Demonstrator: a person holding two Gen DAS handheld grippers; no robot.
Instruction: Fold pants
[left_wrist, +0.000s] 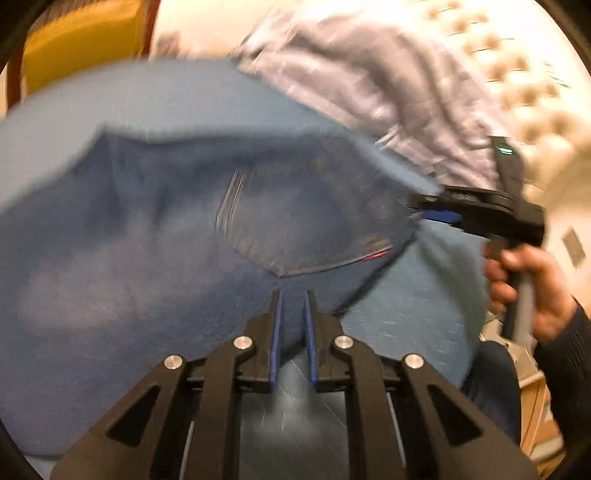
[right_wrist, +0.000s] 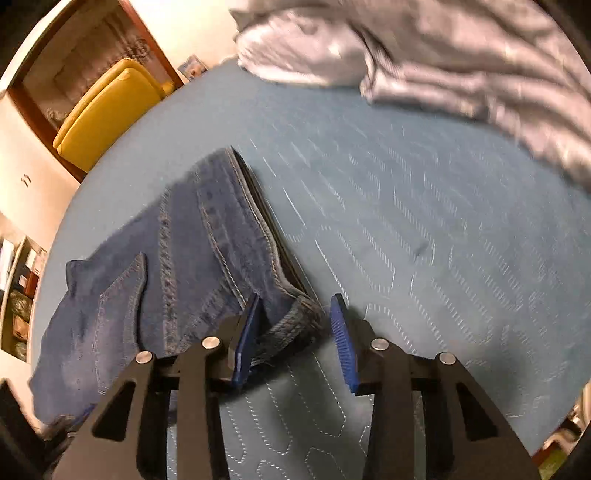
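Blue jeans (left_wrist: 258, 221) hang lifted and motion-blurred in the left wrist view, back pocket facing the camera. My left gripper (left_wrist: 293, 317) is shut on a denim edge, its fingers only a narrow gap apart. The right gripper (left_wrist: 437, 216), held by a person's hand (left_wrist: 528, 288), sits at the jeans' right corner. Seen from the right wrist, the jeans (right_wrist: 203, 258) drape onto the blue quilted mattress (right_wrist: 406, 221). A thick seamed edge lies between the fingers of my right gripper (right_wrist: 295, 325), which is open; the right pad stands clear of the cloth.
A crumpled grey blanket (right_wrist: 443, 55) lies at the far side of the bed. A yellow chair (right_wrist: 107, 107) stands beyond the bed's left edge, with shelves (right_wrist: 18, 295) lower left. A cream tufted headboard (left_wrist: 535, 92) is at the right.
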